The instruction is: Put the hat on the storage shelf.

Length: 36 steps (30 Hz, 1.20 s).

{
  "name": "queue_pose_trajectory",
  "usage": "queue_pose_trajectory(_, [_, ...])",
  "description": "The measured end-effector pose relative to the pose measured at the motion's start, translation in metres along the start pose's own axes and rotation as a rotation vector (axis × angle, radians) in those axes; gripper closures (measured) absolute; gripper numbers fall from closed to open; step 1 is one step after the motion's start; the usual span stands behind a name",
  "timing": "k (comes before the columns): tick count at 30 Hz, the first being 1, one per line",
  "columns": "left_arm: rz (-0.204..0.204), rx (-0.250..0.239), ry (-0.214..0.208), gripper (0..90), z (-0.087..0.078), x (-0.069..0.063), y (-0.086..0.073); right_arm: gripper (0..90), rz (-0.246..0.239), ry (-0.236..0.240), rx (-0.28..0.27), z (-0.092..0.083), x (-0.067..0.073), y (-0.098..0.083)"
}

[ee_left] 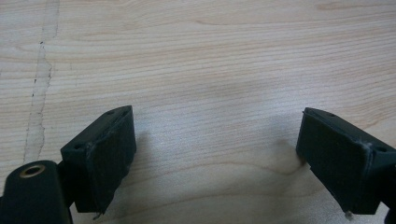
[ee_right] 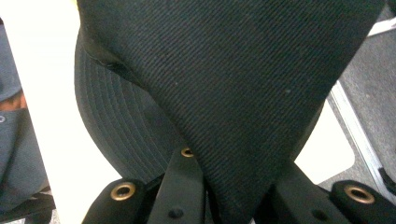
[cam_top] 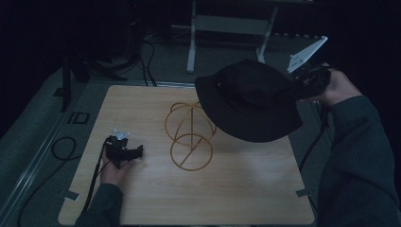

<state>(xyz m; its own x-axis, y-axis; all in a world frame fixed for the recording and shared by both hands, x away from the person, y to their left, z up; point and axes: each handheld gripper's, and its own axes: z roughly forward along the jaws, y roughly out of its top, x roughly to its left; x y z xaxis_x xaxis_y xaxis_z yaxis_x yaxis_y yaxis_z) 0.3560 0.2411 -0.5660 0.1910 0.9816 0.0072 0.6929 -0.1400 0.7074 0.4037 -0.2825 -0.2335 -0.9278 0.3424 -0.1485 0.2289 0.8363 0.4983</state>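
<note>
A black bucket hat [cam_top: 250, 100] hangs in the air over the table's right half, beside and partly over a gold wire stand [cam_top: 190, 136] made of rings. My right gripper [cam_top: 302, 85] is shut on the hat's crown at the upper right. In the right gripper view the black cloth [ee_right: 233, 93] is pinched between the two jaws, with the stitched brim [ee_right: 107, 126] to the left. My left gripper [cam_top: 135, 152] rests on the table at the left, open. In the left gripper view its fingers [ee_left: 100, 158] stand wide apart over bare wood with nothing between them.
The wooden table [cam_top: 142, 198] stands on grey carpet. Cables [cam_top: 61, 149] lie on the floor to the left. A white frame's legs [cam_top: 191, 42] stand beyond the far edge. A dark stand [cam_top: 71, 71] is at the far left.
</note>
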Motion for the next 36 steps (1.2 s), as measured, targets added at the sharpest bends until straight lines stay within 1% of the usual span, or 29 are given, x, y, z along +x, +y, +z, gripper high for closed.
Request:
queue_pose_trajectory(5, [0.001,0.001,0.0,12.3,0.0,0.0,0.0,87.0,-0.022,0.014,-0.023,-0.001,0.002,0.006])
queue_pose_trajectory(7, [0.001,0.001,-0.001,12.2,0.0,0.0,0.0,87.0,-0.025,0.016,-0.024,0.0,0.003,0.009])
queue_pose_trajectory(11, [0.005,0.0,-0.002,12.2,0.001,0.0,0.001,87.0,-0.036,0.021,-0.026,0.004,0.004,0.015])
queue_pose_trajectory(13, [0.005,-0.002,-0.004,12.3,0.001,0.0,0.001,86.9,-0.048,0.021,-0.039,0.006,0.006,0.019])
queue_pose_trajectory(17, [0.006,-0.001,-0.007,12.3,0.001,0.0,0.001,87.0,-0.065,0.04,-0.057,0.01,0.008,0.026])
queue_pose_trajectory(22, [0.006,0.001,-0.008,12.3,0.001,0.0,0.001,87.0,-0.083,0.044,-0.047,0.019,0.011,0.037])
queue_pose_trajectory(27, [0.006,0.001,-0.008,12.3,0.001,0.0,0.001,87.0,-0.102,0.062,-0.048,0.027,0.013,0.046])
queue_pose_trajectory(32, [0.007,0.001,-0.008,12.2,0.001,0.0,0.001,86.9,-0.109,0.056,-0.046,0.032,0.016,0.053])
queue_pose_trajectory(36, [0.007,0.001,-0.008,12.3,0.001,0.0,0.001,86.9,-0.118,0.062,-0.042,0.036,0.017,0.059])
